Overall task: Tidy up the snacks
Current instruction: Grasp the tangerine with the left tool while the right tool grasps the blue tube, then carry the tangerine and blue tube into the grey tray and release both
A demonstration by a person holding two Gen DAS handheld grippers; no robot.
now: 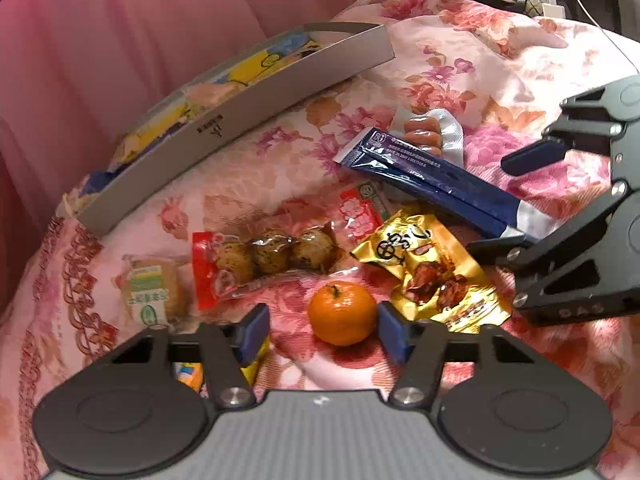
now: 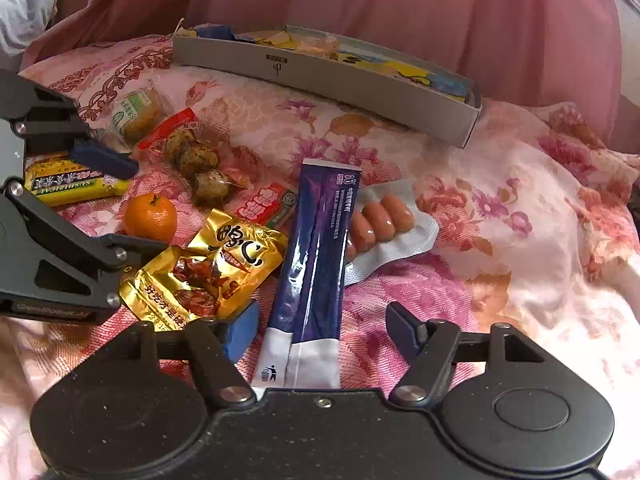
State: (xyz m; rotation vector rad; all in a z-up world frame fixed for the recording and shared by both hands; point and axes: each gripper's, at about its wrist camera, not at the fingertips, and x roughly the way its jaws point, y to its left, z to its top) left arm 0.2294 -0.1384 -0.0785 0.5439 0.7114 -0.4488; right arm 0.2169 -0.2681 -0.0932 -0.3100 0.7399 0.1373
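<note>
The left gripper (image 1: 323, 330) has its jaws apart around the orange (image 1: 342, 313), one pad just beside each flank, neither clearly pressing yet. The step in hand looks like picking that orange up for the grey box (image 1: 240, 120), which sits well apart at the back of the flowered bedcover (image 1: 500, 52) and already holds several packets. To do it well, close gently and squarely across the widest part, since round fruit rolls on soft bedding (and bruises if squeezed hard), then lift straight up, clear of the gold packet (image 1: 432, 276) beside it.

The right gripper (image 2: 320, 330) is also spread wide, straddling the near end of the long blue packet (image 2: 316, 264) without gripping it.

The right wrist view shows a yellow-green candy bar (image 2: 72, 184) by the left gripper, mostly hidden in the left view. Only the left view shows the orange framed between the pads.
</note>
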